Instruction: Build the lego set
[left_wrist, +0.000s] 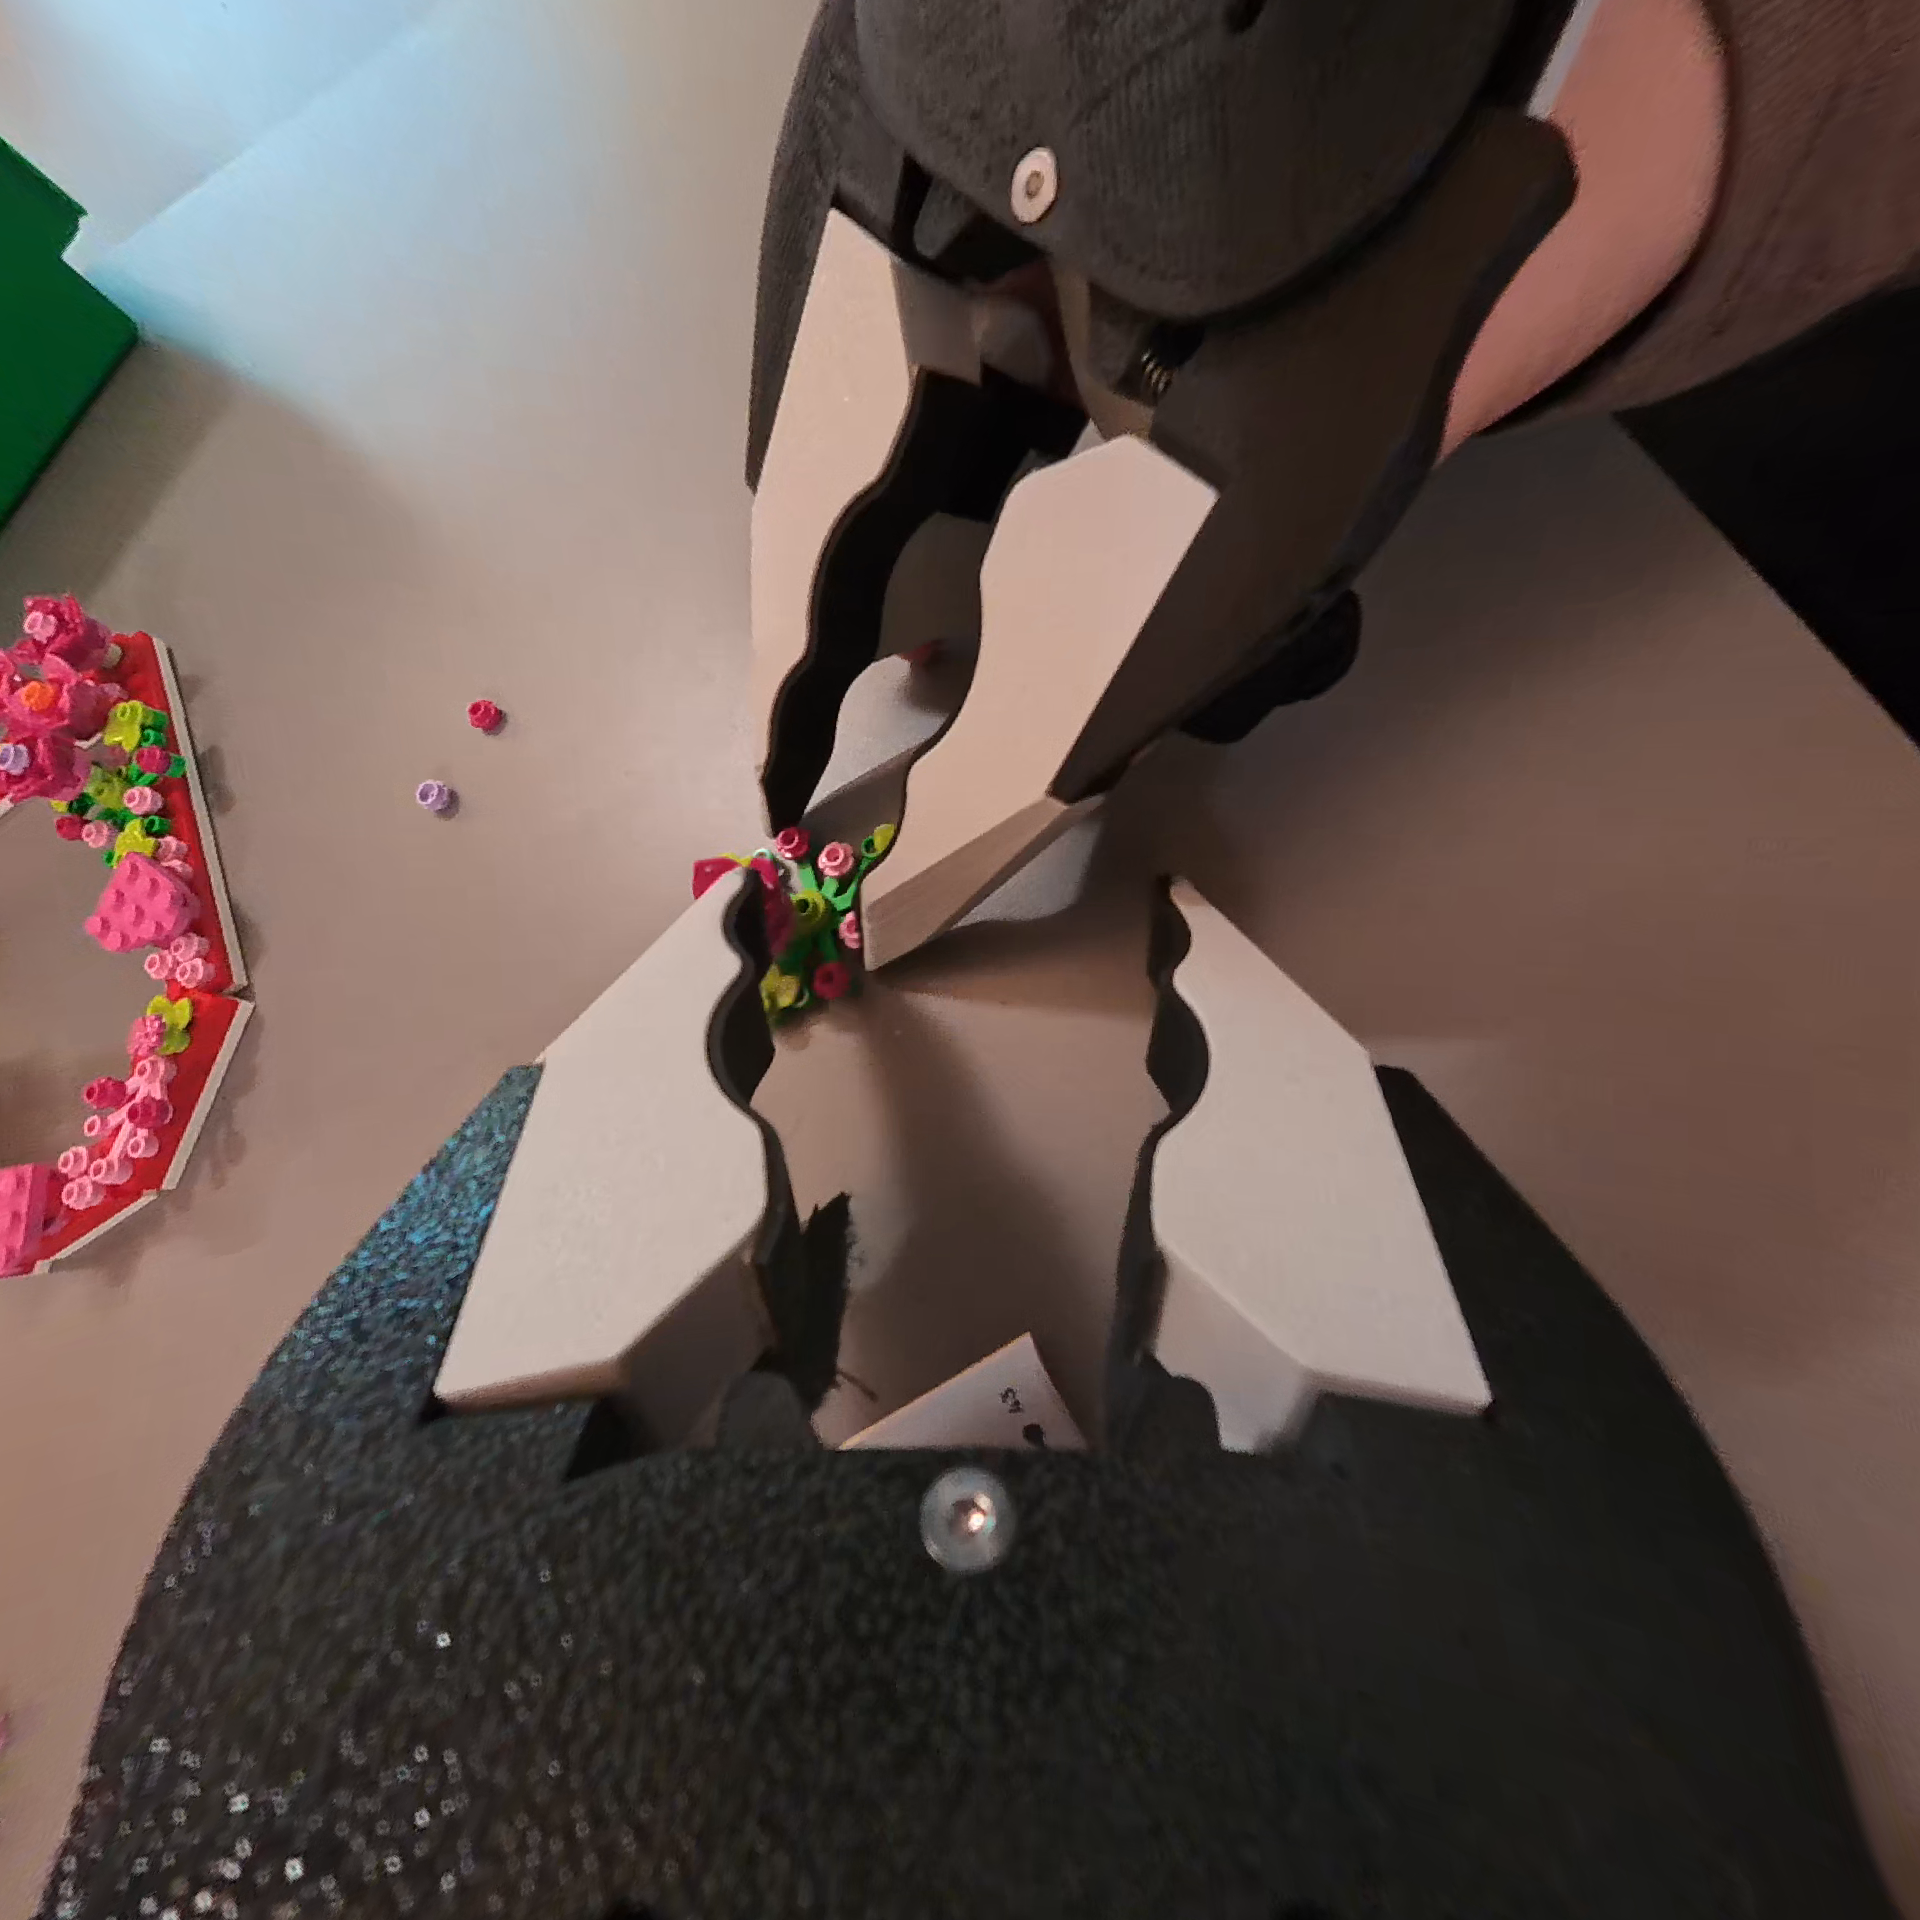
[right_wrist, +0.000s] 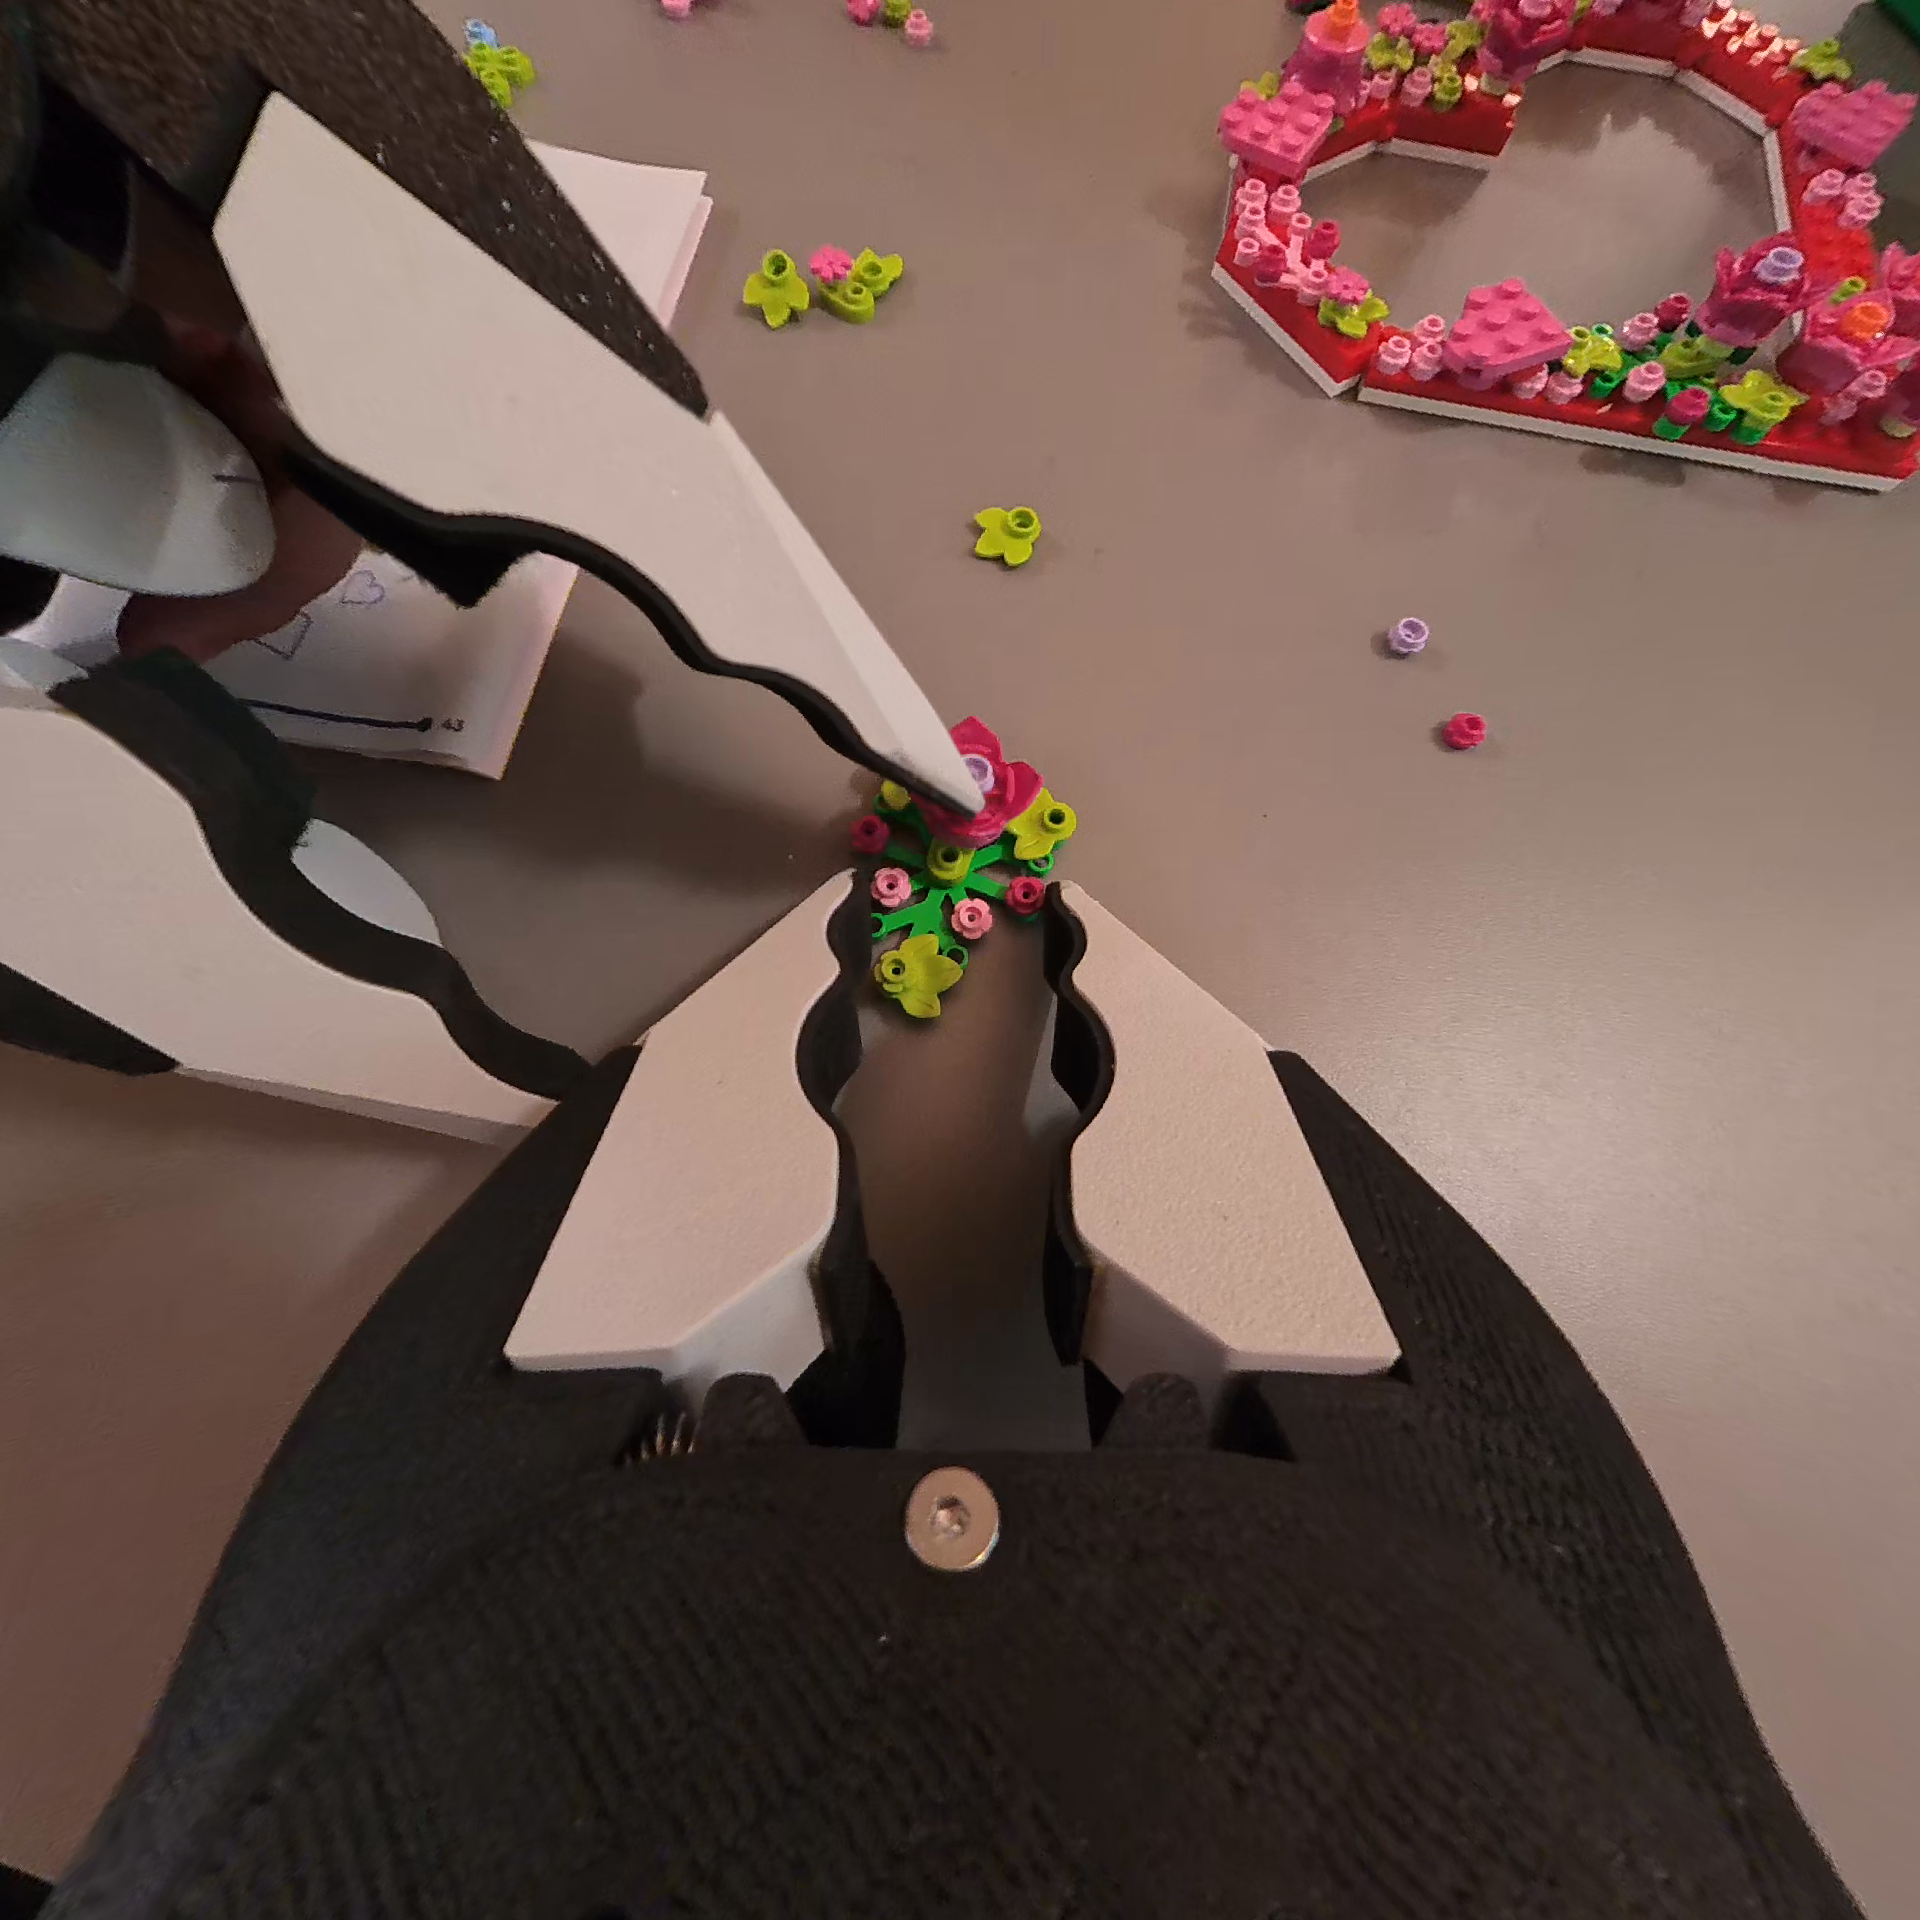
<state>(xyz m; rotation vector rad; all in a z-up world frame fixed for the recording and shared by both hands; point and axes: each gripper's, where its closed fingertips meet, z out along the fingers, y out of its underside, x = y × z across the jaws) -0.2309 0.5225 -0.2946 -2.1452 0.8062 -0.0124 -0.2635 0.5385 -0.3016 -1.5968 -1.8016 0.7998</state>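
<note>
A small flower cluster (right_wrist: 951, 904) on green leaves, with pink and magenta studs and lime leaves, lies on the grey table (right_wrist: 1247, 1039). My right gripper (right_wrist: 953, 896) has its two fingertips closed against the sides of the green leaves. It enters the left wrist view (left_wrist: 826, 878) from above, around the same cluster (left_wrist: 821, 920). My left gripper (left_wrist: 958, 888) is wide open. One of its fingertips (right_wrist: 956, 784) rests on a magenta flower (right_wrist: 1003, 784) at the cluster's far end; the other finger hangs apart.
A red ring-shaped build (right_wrist: 1558, 426) covered in pink flowers lies far right, and also shows at the left of the left wrist view (left_wrist: 197, 883). Loose lime leaves (right_wrist: 1006, 535), a lavender stud (right_wrist: 1408, 636) and a magenta stud (right_wrist: 1463, 730) lie between. A white booklet (right_wrist: 623, 239) lies at the left. Only a small space, under 4 cm, lies between the two pairs of fingers.
</note>
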